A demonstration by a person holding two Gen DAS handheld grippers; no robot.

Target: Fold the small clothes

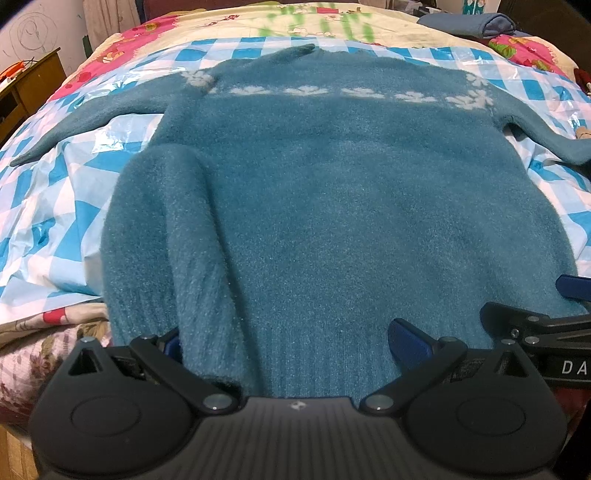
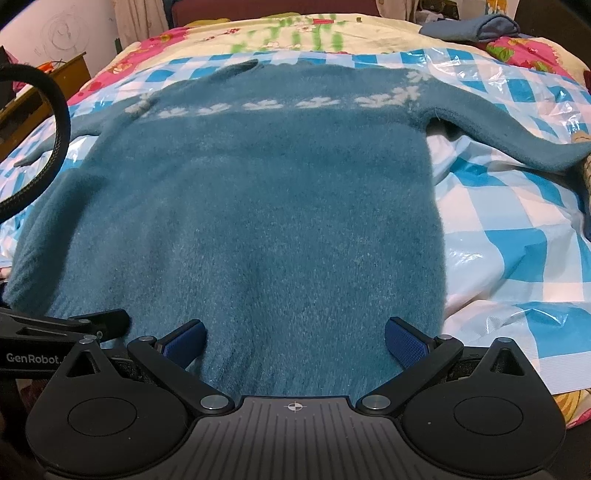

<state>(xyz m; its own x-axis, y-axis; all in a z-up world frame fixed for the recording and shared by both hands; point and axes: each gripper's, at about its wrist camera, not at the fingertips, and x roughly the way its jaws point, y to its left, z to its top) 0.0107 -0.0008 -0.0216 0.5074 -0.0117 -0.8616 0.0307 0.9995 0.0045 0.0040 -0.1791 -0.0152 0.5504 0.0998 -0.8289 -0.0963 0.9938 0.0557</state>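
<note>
A fuzzy teal sweater (image 1: pixel 314 192) with a band of white flowers across the chest lies flat on a bed, hem toward me, sleeves spread out to both sides. Its left side is folded over into a ridge (image 1: pixel 166 221). It also fills the right wrist view (image 2: pixel 266 206). My left gripper (image 1: pixel 288 339) is open, its blue pads straddling the hem left of centre. My right gripper (image 2: pixel 295 341) is open at the hem's right part, holding nothing. The right gripper's body (image 1: pixel 546 332) shows at the right edge of the left wrist view.
A blue-and-white checked plastic sheet (image 2: pixel 517 221) covers the bed under the sweater, over a floral quilt (image 1: pixel 129 40). Folded blue clothes (image 2: pixel 476 26) lie at the far right corner. A wooden cabinet (image 1: pixel 26 85) stands left of the bed. A black cable (image 2: pixel 55 122) loops at left.
</note>
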